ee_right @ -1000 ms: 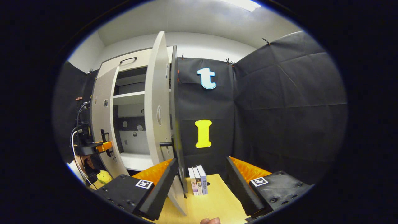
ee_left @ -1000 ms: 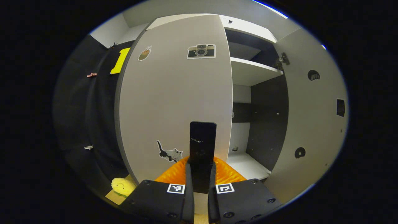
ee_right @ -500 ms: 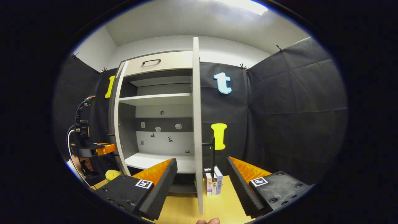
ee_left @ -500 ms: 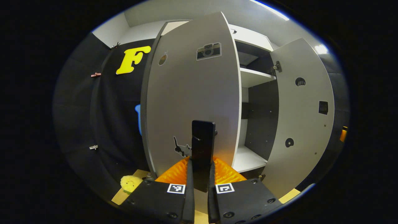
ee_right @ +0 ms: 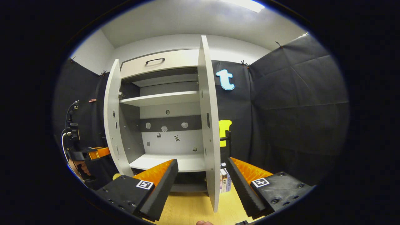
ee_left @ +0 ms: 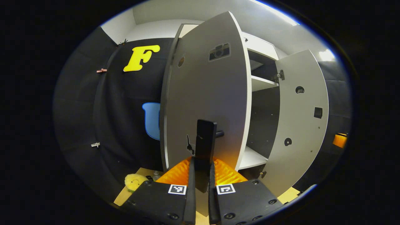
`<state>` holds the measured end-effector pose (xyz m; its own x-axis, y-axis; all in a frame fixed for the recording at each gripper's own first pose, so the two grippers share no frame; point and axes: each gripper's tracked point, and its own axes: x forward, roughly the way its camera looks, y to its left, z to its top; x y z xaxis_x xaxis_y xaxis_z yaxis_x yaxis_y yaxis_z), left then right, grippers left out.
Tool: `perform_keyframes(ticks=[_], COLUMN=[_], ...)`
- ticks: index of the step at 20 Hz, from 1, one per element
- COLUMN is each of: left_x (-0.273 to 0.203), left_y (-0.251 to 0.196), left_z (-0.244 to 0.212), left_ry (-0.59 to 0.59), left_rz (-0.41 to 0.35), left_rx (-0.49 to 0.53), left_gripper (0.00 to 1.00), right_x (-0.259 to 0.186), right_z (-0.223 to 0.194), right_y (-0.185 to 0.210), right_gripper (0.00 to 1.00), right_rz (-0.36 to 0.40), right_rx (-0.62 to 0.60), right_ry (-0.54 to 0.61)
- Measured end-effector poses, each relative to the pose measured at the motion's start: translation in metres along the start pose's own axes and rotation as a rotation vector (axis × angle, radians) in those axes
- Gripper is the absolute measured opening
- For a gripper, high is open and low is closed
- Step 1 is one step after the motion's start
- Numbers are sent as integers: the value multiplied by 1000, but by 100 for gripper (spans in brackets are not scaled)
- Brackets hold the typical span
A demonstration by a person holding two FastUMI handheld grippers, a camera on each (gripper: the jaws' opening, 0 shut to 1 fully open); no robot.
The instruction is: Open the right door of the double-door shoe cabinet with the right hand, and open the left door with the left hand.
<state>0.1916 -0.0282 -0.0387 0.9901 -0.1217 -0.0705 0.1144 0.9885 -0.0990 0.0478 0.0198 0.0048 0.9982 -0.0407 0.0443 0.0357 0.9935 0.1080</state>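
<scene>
Both doors have swung wider since a moment ago — the left gripper (ee_left: 202, 175) is pinched tight on the left door's (ee_left: 206, 93) handle (ee_left: 205, 145), the right gripper (ee_right: 202, 184) hangs wide and empty near the open right door (ee_right: 208, 125) — so the job looks nearly done.

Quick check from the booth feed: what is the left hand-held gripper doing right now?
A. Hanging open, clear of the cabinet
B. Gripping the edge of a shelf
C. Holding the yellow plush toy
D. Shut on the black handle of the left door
D. In the left gripper view the left hand-held gripper has both fingers pressed on the black handle of the left door, which is swung open.
</scene>
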Motion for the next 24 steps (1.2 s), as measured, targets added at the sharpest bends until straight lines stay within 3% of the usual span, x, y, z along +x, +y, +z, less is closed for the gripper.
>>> perform_keyframes(ticks=[4, 8, 14, 18, 19, 24], left_x=[-3, -12, -30, -31, -31, -29], left_y=[2, 17, 65, 98, 102, 111], left_z=[-1, -2, 4, 6, 6, 7], left_ry=[5, -6, -23, -33, -38, -36], left_rz=[2, 19, 99, 152, 140, 83], left_rx=[-4, -31, -14, -58, -58, -39], left_gripper=[18, 21, 13, 10, 1, 5], right_x=[-1, 3, 7, 10, 10, 11], right_z=[-2, -2, -6, -6, -5, -6], right_y=[9, 14, 28, 39, 41, 48], right_gripper=[98, 98, 98, 98, 98, 98], right_rz=[3, 7, 24, 37, 41, 48], right_rx=[0, -8, 3, -9, -11, -10], right_ry=[2, 4, 11, 8, 8, 12])
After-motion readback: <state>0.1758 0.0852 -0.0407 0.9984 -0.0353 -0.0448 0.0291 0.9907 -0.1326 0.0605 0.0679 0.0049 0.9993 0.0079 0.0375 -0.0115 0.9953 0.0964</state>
